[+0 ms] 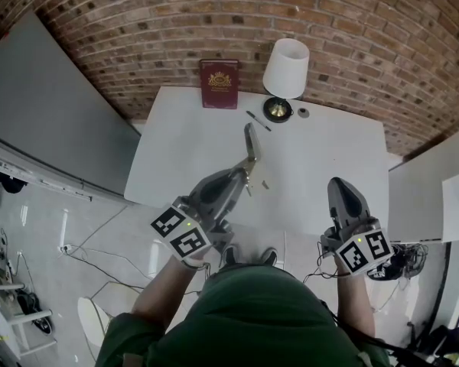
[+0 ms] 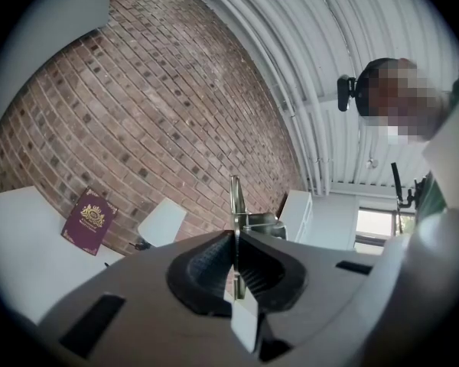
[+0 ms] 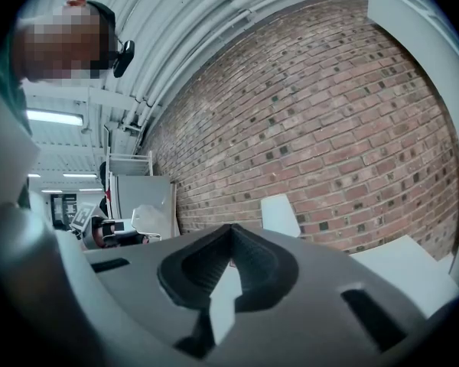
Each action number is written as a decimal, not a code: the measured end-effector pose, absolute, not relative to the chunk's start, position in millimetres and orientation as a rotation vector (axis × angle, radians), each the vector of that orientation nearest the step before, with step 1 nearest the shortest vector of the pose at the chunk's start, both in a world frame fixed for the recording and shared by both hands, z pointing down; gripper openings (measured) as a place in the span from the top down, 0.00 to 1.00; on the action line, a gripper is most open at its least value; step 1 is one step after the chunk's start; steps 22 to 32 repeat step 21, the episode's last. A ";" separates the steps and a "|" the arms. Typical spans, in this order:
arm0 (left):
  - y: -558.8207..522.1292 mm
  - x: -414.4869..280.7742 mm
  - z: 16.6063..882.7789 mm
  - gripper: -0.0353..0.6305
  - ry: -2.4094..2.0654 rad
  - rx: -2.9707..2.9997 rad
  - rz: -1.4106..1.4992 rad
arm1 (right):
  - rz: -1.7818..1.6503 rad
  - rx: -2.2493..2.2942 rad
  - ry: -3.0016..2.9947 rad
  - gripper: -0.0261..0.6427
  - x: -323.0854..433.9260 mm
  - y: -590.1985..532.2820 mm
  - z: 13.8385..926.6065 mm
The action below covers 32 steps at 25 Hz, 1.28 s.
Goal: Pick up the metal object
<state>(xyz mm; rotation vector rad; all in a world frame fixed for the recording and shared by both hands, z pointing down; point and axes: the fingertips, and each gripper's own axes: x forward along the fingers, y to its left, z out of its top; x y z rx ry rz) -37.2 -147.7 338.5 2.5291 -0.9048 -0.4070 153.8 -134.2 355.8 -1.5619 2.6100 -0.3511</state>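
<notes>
My right gripper (image 1: 344, 193) waits shut and empty at the near table edge, out of the way, while my left gripper (image 1: 241, 176) pinches the metal object (image 1: 250, 147) by its thin end, seemingly clear of the white table (image 1: 329, 159) before the lamp (image 1: 285, 71).

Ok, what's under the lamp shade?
A dark round base with a brass centre sits on the white table, partly showing beneath the white shade. Whatever joins base and shade is covered by the shade.
</notes>
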 end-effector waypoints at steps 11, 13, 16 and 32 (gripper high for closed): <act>-145.8 -42.0 348.8 0.93 -0.893 2.518 -0.395 | -0.369 -1.588 2.596 0.96 151.9 -131.4 361.6; -146.5 -44.3 349.1 0.93 -0.895 2.517 -0.398 | -0.369 -1.592 2.597 0.96 151.0 -131.7 362.0; -147.5 -47.0 348.8 0.93 -0.898 2.517 -0.400 | -0.370 -1.595 2.598 0.96 149.6 -131.6 362.2; -147.6 -53.3 350.7 0.94 -0.894 2.518 -0.396 | -0.373 -1.603 2.598 0.96 143.0 -130.7 364.1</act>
